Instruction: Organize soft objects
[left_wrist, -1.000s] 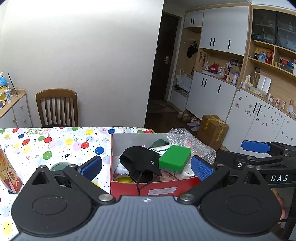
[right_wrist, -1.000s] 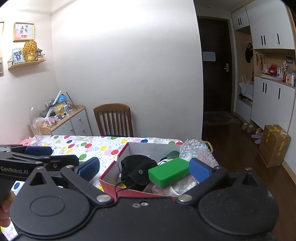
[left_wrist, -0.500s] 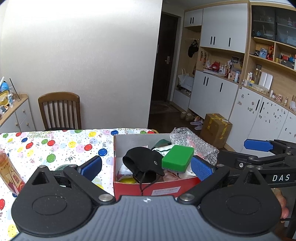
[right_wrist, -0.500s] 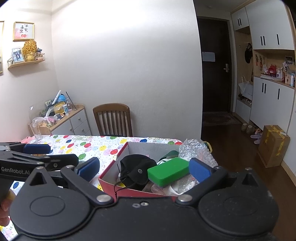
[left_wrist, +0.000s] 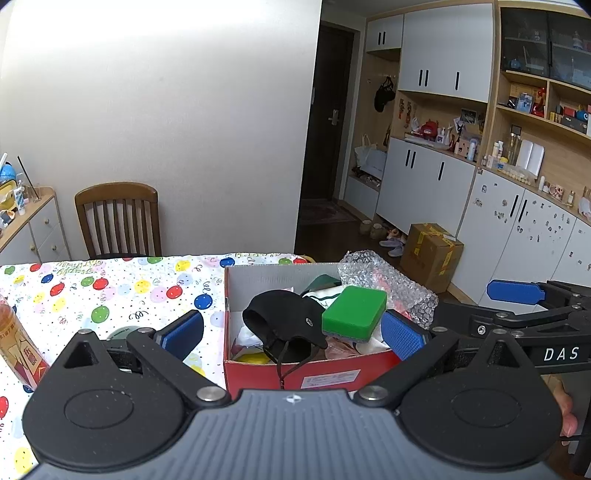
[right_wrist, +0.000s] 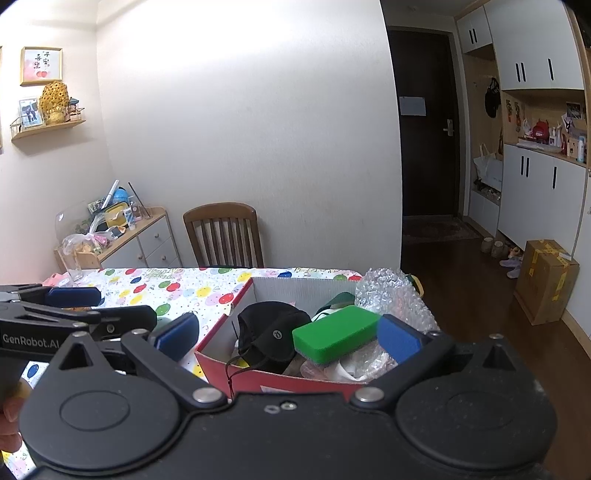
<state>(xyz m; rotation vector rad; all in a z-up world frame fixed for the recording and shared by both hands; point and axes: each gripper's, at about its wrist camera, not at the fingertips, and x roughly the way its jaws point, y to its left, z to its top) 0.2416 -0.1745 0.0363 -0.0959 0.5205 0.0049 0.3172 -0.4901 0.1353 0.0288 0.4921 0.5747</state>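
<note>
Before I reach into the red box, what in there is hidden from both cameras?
- Lower contents of the red cardboard box: both views, covered by the black cloth cap and green foam sponge.
- Round green item: left wrist view, behind the left gripper fingers.
- Box label text: too small.

The box (left_wrist: 314, 373) looks like cardboard, glossy red outside and matt grey inside. In it, the cap (left_wrist: 284, 317) is black cloth, matt and soft, and the sponge (left_wrist: 354, 308) is green foam with a fine, dull surface. The wrap (left_wrist: 391, 280) is clear bubble plastic, shiny and bumpy. The counter (left_wrist: 110, 291) wears a smooth printed cover with coloured dots. The chair (left_wrist: 118, 218) is brown wood with a slight shine. The left gripper (left_wrist: 291, 334) and the right gripper (right_wrist: 288, 334) are matt black plastic, a little grainy, with metal pins and blue rubbery pads (left_wrist: 402, 336) with fine ribs.
</note>
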